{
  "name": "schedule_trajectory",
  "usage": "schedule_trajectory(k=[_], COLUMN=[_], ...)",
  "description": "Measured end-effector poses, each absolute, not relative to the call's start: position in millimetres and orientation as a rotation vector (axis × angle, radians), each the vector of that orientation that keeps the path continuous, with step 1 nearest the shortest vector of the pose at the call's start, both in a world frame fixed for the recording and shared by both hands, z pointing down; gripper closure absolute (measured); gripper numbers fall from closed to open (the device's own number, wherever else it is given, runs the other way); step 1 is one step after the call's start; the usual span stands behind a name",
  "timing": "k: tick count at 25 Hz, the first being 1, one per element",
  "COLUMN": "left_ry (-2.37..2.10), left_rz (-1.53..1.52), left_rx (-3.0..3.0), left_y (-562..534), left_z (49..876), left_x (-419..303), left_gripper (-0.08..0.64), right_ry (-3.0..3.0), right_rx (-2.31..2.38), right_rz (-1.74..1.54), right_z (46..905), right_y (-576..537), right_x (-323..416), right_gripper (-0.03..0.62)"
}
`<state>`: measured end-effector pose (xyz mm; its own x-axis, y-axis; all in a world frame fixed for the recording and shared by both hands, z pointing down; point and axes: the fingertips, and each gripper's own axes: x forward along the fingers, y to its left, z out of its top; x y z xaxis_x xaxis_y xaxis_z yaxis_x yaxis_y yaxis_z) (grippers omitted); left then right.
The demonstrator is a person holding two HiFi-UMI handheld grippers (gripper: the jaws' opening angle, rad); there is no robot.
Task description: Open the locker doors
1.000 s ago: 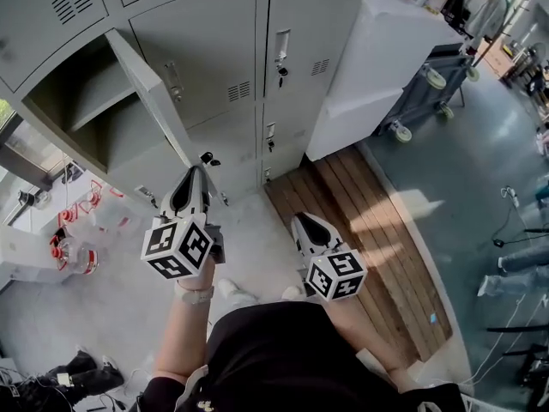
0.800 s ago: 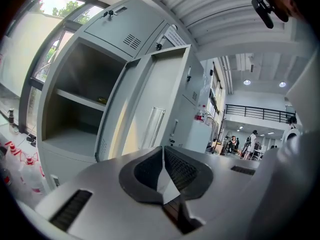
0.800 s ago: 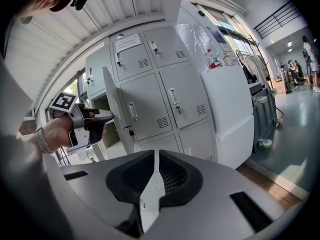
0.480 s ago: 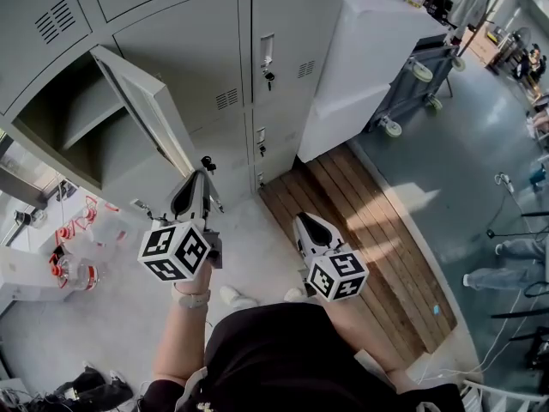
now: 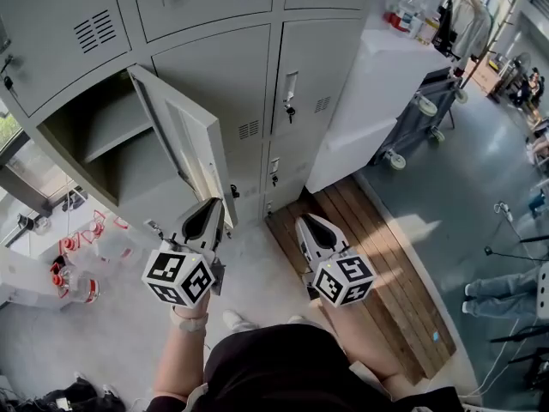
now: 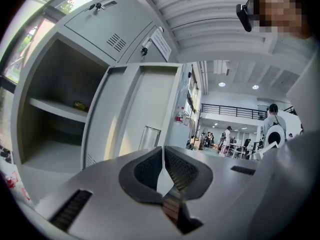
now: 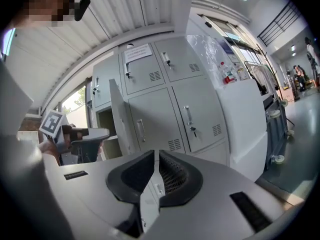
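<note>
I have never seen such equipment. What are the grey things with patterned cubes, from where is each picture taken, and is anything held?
There is no robot: a person holds a two-jaw gripper, a hand tool, in each hand. The head view comes from a camera on the person's head, looking down at the left gripper and right gripper, in front of grey lockers. The patterned cubes are parts of the grippers. The other two pictures come from cameras riding on each gripper, looking along its jaws. Both grippers are shut and hold nothing. One locker door stands open, showing a shelf; the door next to it is closed.
</note>
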<state>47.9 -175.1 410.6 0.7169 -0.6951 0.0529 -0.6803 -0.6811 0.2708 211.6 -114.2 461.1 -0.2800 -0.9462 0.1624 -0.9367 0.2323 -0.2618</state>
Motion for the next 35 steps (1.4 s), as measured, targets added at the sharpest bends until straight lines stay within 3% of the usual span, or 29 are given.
schedule_trajectory(k=[17,35], left_ry=[-1.159,-1.331], left_rz=[-0.078,-0.085], left_rx=[2.838,2.791], left_y=[-229.5,-285.9], left_z=[366.4,338.6], left_x=[-39.0,-61.0], left_gripper=[0.528,0.528], right_ry=[2.366,2.509], right_rx=[-1.857,-1.524], right_rz=[0.055,0.455], right_z=[264.2,65.3], right_y=[-244.5,-347.5], right_x=[171.0,90.0], right_gripper=[0.54,0.535])
